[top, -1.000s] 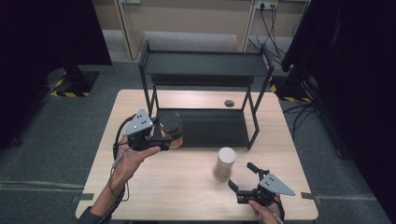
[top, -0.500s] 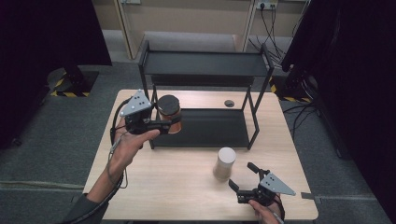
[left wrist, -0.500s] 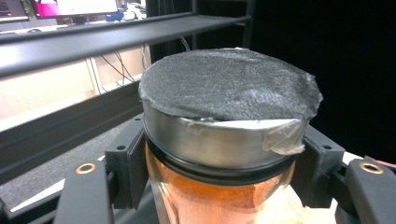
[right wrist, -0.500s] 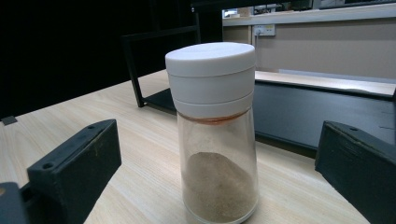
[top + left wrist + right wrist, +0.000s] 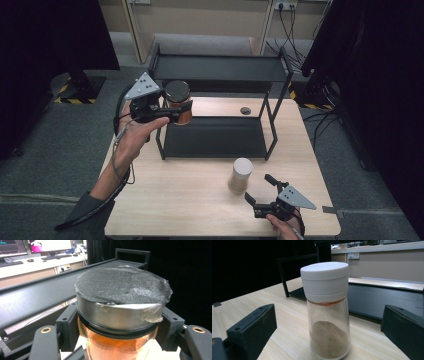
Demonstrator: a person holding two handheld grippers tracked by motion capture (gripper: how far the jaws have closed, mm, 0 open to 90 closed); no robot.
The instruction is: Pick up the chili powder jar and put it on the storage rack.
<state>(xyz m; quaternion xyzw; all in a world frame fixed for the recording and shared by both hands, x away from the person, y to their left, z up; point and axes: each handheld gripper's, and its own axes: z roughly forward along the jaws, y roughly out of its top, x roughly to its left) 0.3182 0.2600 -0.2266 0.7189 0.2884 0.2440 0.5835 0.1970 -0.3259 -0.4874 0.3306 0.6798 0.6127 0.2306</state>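
A glass jar (image 5: 178, 102) of orange-brown powder, with a metal lid topped by dark felt, hangs in the air beside the left post of the black two-tier shelf (image 5: 220, 75). My left gripper (image 5: 179, 111) is shut on the jar (image 5: 120, 322) just under its lid, one pad on each side. A clear shaker (image 5: 241, 175) with a white cap stands on the wooden table (image 5: 170, 200) in front of the shelf. My right gripper (image 5: 260, 189) lies low by the table's front right edge, open, with the shaker (image 5: 327, 312) standing ahead of its jaws and apart from them.
A small dark round disc (image 5: 245, 110) lies on the table behind the shelf's lower tier (image 5: 215, 137). The shelf's top tier (image 5: 37, 297) runs right behind the lifted jar. Cables and dark curtains surround the table on the floor.
My left gripper has risen with the jar from just above the table to about the height of the shelf's top tier, moving slightly away from me. The right gripper and the shaker have stayed put.
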